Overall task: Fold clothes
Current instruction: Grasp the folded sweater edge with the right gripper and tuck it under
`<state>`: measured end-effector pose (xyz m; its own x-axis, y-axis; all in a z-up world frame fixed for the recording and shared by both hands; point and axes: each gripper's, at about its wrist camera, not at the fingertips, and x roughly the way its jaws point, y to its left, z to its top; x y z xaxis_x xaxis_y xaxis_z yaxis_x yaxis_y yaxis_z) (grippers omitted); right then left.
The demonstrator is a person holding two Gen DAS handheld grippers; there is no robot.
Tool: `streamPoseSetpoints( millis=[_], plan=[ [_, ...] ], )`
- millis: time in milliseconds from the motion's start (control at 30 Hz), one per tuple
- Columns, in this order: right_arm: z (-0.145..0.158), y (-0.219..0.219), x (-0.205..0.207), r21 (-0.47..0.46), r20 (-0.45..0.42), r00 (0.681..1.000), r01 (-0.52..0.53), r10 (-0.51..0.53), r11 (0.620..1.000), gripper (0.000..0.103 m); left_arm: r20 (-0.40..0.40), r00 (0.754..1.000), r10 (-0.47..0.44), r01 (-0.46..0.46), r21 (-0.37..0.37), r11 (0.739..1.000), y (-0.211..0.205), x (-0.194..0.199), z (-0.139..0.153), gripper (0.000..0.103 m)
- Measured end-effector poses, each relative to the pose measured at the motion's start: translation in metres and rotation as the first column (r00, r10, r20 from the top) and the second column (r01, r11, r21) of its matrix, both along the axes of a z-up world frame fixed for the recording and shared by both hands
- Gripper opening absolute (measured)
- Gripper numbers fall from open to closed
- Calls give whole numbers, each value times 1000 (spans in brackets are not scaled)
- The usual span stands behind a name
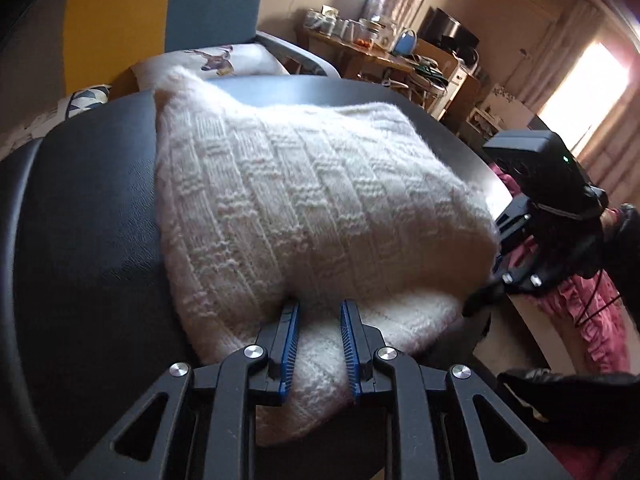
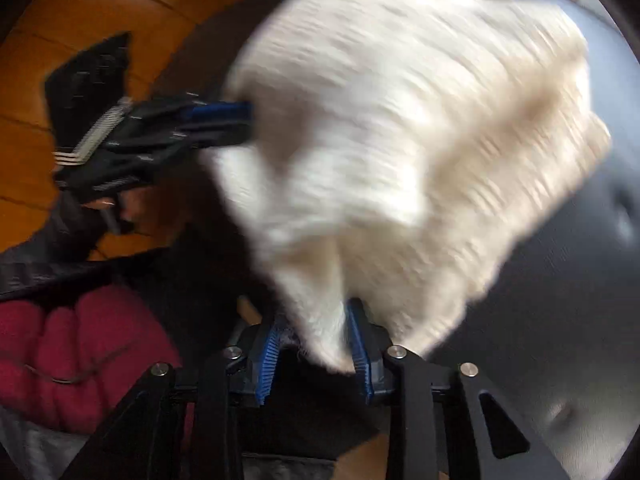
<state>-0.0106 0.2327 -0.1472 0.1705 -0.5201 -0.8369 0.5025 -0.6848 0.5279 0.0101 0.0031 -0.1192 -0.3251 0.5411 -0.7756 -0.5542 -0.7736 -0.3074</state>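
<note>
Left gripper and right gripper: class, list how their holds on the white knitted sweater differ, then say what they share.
The left gripper clamps a thick folded edge of the white knitted sweater lying on the dark table; the right gripper pinches a thinner corner. The left wrist view is sharp; the right wrist view is blurred. Both have blue-padded fingers and grip the same sweater.

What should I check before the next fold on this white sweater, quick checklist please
1. Left tool clamped on the white sweater edge: ok.
2. Right tool gripping the knit: ok, cloth sits between its pads, though the view is blurred.
3. Sweater resting on the dark table: ok.
4. Top layer flat: not ok, it bulges.
5. Edges lined up: cannot tell.
</note>
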Motion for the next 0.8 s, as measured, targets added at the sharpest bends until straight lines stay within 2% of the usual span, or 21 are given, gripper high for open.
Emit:
streamPoseSetpoints(
  millis=[33, 100, 167, 233, 333, 467, 600, 667, 733, 800],
  plan=[
    [-2, 11, 0, -58, 10, 999, 50, -50, 997, 13, -11, 1000, -4, 4, 4, 1000, -1, 2, 1, 20],
    [3, 25, 7, -114, -25, 993, 108, -111, 988, 14, -17, 1000, -1, 2, 40, 999, -4, 5, 7, 20],
    [12, 37, 14, -152, -48, 985, 159, -168, 976, 18, -22, 1000, 10, -8, 89, 996, -10, 5, 14, 21],
    [29, 52, 19, -221, -81, 965, 228, -250, 948, 24, -30, 999, 24, -21, 87, 996, -14, 5, 13, 22],
    [46, 68, 12, -333, -95, 917, 338, -388, 880, 29, -19, 999, 48, -46, 114, 992, -18, 3, 9, 22],
    [57, 82, -11, -468, -54, 824, 478, -563, 744, 31, -41, 998, 54, -48, 119, 992, -17, 5, 8, 22],
    [30, 74, -56, -492, 71, 760, 590, -646, 640, 31, -60, 998, 27, -22, 95, 995, -12, 8, 7, 22],
    [22, 69, -70, -488, 116, 745, 619, -657, 616, 33, -61, 998, 21, -16, 93, 996, -10, 7, 6, 22],
    [21, 63, -79, -453, 89, 737, 629, -670, 632, 33, -68, 998, 14, -8, 93, 996, -8, 6, 5, 22],
    [15, 53, -85, -356, 77, 721, 665, -689, 657, 33, -87, 996, 1, 6, 82, 997, -6, 6, 5, 22]
  ],
)
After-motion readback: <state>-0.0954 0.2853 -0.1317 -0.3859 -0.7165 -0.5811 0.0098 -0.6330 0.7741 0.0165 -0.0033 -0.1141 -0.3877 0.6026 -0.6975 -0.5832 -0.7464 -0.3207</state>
